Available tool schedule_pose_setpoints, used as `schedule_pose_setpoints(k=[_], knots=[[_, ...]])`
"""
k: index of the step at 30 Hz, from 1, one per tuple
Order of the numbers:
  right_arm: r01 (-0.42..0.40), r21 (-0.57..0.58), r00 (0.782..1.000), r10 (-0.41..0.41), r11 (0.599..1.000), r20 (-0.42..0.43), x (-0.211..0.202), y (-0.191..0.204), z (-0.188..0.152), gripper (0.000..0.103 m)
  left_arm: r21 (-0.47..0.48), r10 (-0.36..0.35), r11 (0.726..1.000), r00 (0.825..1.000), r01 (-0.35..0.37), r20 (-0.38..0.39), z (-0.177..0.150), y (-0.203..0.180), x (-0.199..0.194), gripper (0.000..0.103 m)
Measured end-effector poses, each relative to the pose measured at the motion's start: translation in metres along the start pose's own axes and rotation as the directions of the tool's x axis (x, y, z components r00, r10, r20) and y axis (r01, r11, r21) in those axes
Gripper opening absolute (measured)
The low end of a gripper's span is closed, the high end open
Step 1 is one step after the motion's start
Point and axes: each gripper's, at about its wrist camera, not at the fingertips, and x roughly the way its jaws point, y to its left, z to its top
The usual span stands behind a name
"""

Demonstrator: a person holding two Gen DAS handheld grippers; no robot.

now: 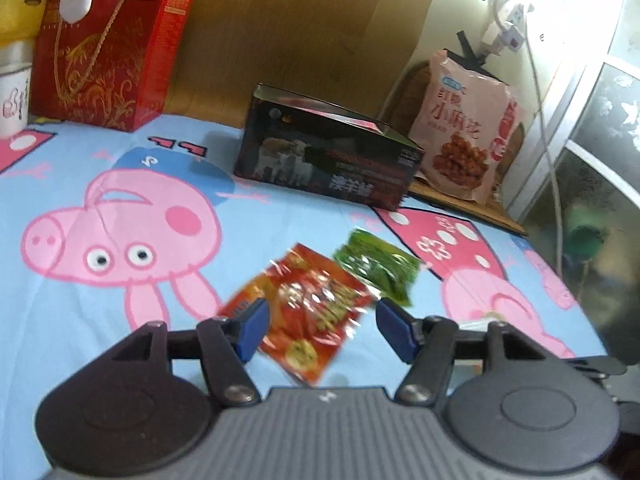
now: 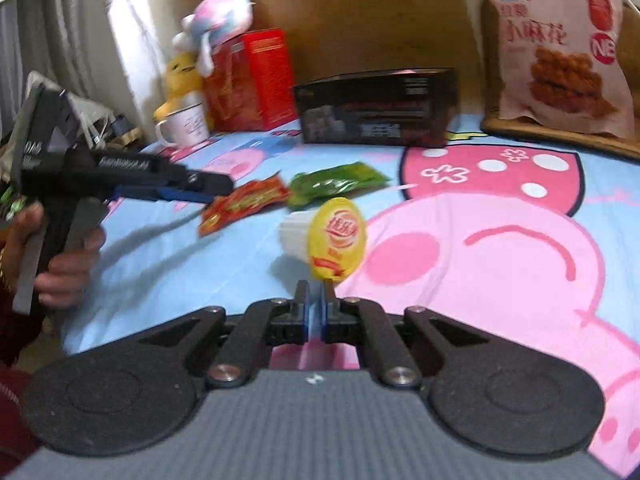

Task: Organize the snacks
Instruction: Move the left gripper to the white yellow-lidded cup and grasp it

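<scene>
A red snack packet [image 1: 312, 312] lies between the blue fingers of my left gripper [image 1: 324, 332]. Its left edge runs behind the left finger, and a gap shows beside the right one; the jaws stand open. From the right wrist view that gripper [image 2: 216, 190] reaches in from the left, just over the tilted red packet [image 2: 244, 204]. A green packet [image 1: 376, 268] [image 2: 336, 184] lies just beyond. My right gripper [image 2: 318, 296] is shut on the bottom rim of a small white jelly cup with a yellow lid [image 2: 336, 236], which faces the camera.
Everything rests on a blue cartoon-pig sheet [image 1: 80, 320]. A black box [image 1: 328, 152] stands at the back, a red box [image 1: 108, 52] to its left, and a pink snack bag [image 1: 464, 128] on a wooden board to its right. Mug [image 2: 184, 126] and plush toys sit beside the red box. A hand [image 2: 60, 264] holds the left gripper.
</scene>
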Motion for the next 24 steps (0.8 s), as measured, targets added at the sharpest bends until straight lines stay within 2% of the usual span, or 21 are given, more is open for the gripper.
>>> schedule_pose_setpoints(k=[2, 5, 7, 10, 15, 17, 19, 24], knots=[[0.009, -0.035, 1.0, -0.009, 0.999, 0.0, 0.001, 0.006, 0.0, 0.013, -0.006, -0.039, 0.999, 0.999, 0.039, -0.005, -0.004, -0.005, -0.003, 0.061], [0.025, -0.076, 1.0, -0.025, 0.997, 0.0, 0.006, 0.011, 0.003, 0.026, 0.009, -0.067, 0.998, 0.998, 0.067, -0.021, -0.006, -0.015, 0.0, 0.063], [0.046, -0.118, 0.999, -0.046, 0.992, 0.0, 0.009, 0.015, 0.006, 0.051, 0.033, -0.067, 0.997, 0.997, 0.069, -0.04, -0.007, -0.023, 0.006, 0.063], [0.082, -0.198, 0.997, -0.084, 0.977, 0.003, 0.016, 0.02, 0.007, 0.072, 0.046, -0.1, 0.994, 0.993, 0.103, -0.065, -0.008, -0.033, 0.014, 0.068], [0.089, -0.202, 0.996, -0.092, 0.975, -0.004, 0.028, 0.016, 0.011, 0.071, 0.077, -0.14, 0.986, 0.984, 0.149, -0.107, -0.009, -0.05, 0.027, 0.069], [0.083, -0.207, 0.996, -0.085, 0.975, 0.0, 0.029, 0.02, 0.011, 0.064, 0.085, -0.147, 0.984, 0.983, 0.157, -0.112, -0.012, -0.053, 0.029, 0.072], [0.102, -0.205, 0.995, -0.103, 0.973, 0.008, 0.029, 0.023, 0.011, 0.052, 0.09, -0.156, 0.982, 0.982, 0.165, -0.104, -0.013, -0.054, 0.027, 0.075], [0.09, -0.209, 0.996, -0.089, 0.974, 0.013, 0.034, 0.032, 0.011, 0.048, 0.074, -0.138, 0.987, 0.987, 0.144, -0.081, -0.011, -0.045, 0.022, 0.077]])
